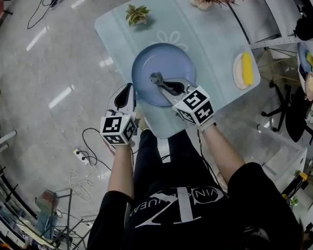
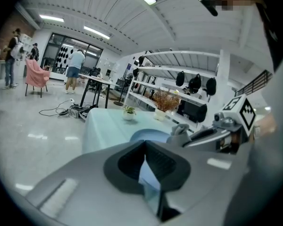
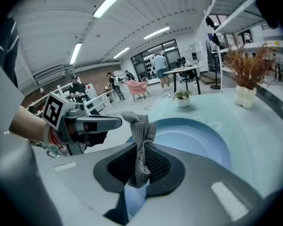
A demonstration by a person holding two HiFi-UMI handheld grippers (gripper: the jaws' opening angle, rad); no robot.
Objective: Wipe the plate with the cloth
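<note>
The left hand-held gripper [image 1: 126,91] hangs at the near left corner of the tabletop [image 1: 214,40], just beside the plate's rim at about 8 o'clock. In its own view its jaws are together with nothing between them [image 2: 145,147]. It does not touch the plate.

The blue plate [image 1: 146,61] lies in the middle of the tabletop. No crumbs or smears show on it.

The right hand-held gripper [image 1: 166,86] reaches in over the plate from about 5 o'clock. Its jaws are clamped on the grey cloth [image 3: 140,128], which sticks out past the tips as a bunched tuft. From the head view the cloth [image 1: 157,79] sits over the plate's middle, a little toward 6 o'clock. Whether it presses on the surface or hangs just above it cannot be told.

Off at the plate's 3 o'clock, well apart, a small white dish [image 1: 237,72] holds something yellow.

The cloth is picked up and brought to the plate, so the task looks to be at or near the wiping itself. How much of the plate has been covered does not show, so most of the wiping is probably left.
</note>
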